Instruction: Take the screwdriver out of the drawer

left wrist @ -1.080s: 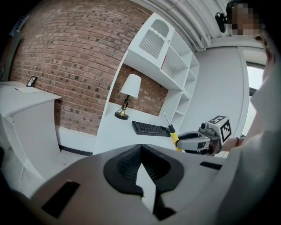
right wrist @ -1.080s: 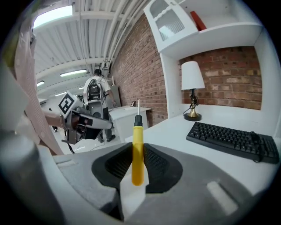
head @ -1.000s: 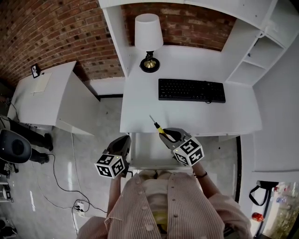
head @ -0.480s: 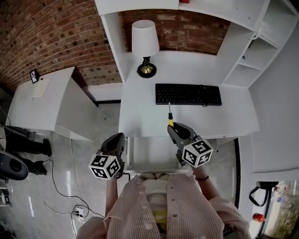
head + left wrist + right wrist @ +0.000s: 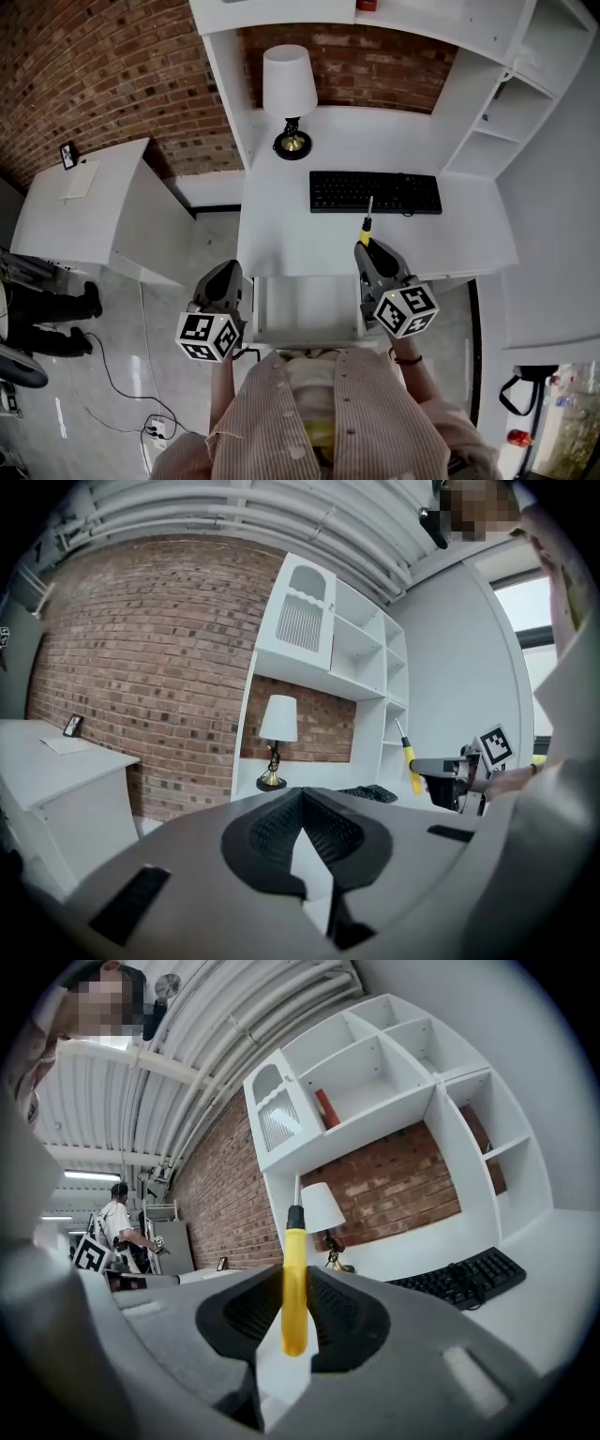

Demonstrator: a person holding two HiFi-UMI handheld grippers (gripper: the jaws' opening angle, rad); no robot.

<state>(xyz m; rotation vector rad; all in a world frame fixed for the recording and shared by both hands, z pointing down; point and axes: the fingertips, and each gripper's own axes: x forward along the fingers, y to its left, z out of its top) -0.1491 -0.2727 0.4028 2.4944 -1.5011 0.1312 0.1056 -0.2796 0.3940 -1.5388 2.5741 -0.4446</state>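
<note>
Right gripper [image 5: 368, 247] clamps the screwdriver [image 5: 367, 223], tip toward twelve o'clock; left gripper [image 5: 229, 273], nine o'clock of the open drawer [image 5: 305, 302], seems closed.

You have bare desk [image 5: 281, 239] across the near strip. The keyboard [image 5: 375, 191] blocks the far middle, the lamp [image 5: 289, 94] the far left, shelves [image 5: 495, 117] the right; the open drawer [image 5: 305, 302] juts out nearest you.
</note>
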